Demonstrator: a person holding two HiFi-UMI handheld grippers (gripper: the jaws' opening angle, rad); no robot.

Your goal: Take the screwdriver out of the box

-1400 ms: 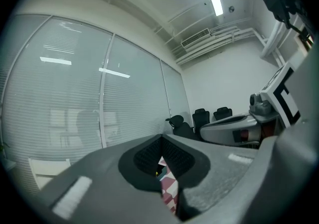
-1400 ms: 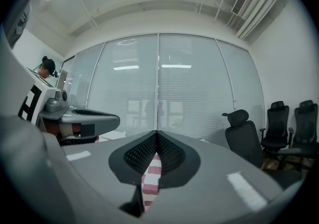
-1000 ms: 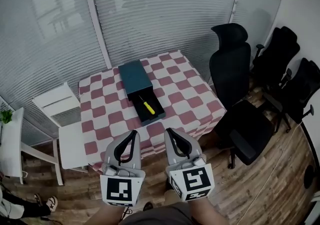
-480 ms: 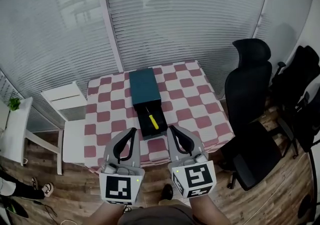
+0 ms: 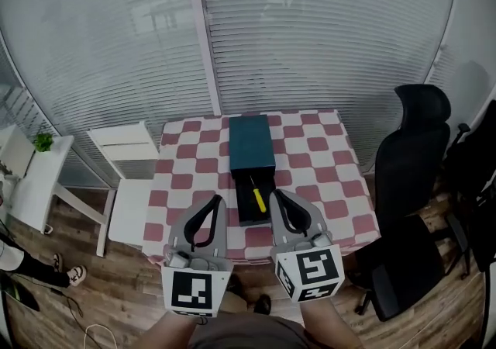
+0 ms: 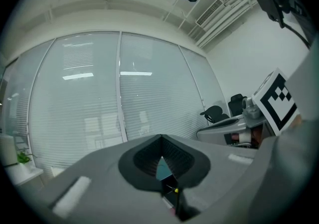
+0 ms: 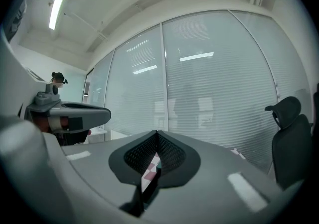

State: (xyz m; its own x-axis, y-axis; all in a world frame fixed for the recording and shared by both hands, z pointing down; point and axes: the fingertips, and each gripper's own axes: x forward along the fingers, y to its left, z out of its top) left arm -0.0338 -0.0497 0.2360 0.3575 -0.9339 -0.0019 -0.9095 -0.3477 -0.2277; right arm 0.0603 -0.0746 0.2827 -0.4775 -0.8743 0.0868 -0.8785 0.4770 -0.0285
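Observation:
A dark teal box lies on the red-and-white checked table, its drawer pulled out toward me. Inside the drawer rests the yellow-handled screwdriver. My left gripper and right gripper hang side by side before the table's near edge, short of the drawer, both shut and holding nothing. In the left gripper view, the shut left gripper shows a sliver of the teal box and a yellow speck of screwdriver. The right gripper shows checked cloth through its slit.
A white chair stands at the table's left. A black office chair stands at its right. Further left is a white side table with a small plant. A person's feet show at the far left. Blinds cover the glass wall behind.
The view has swung so the table and box now sit centred ahead of me. Both grippers have stayed shut and side by side, now lined up with the open drawer.

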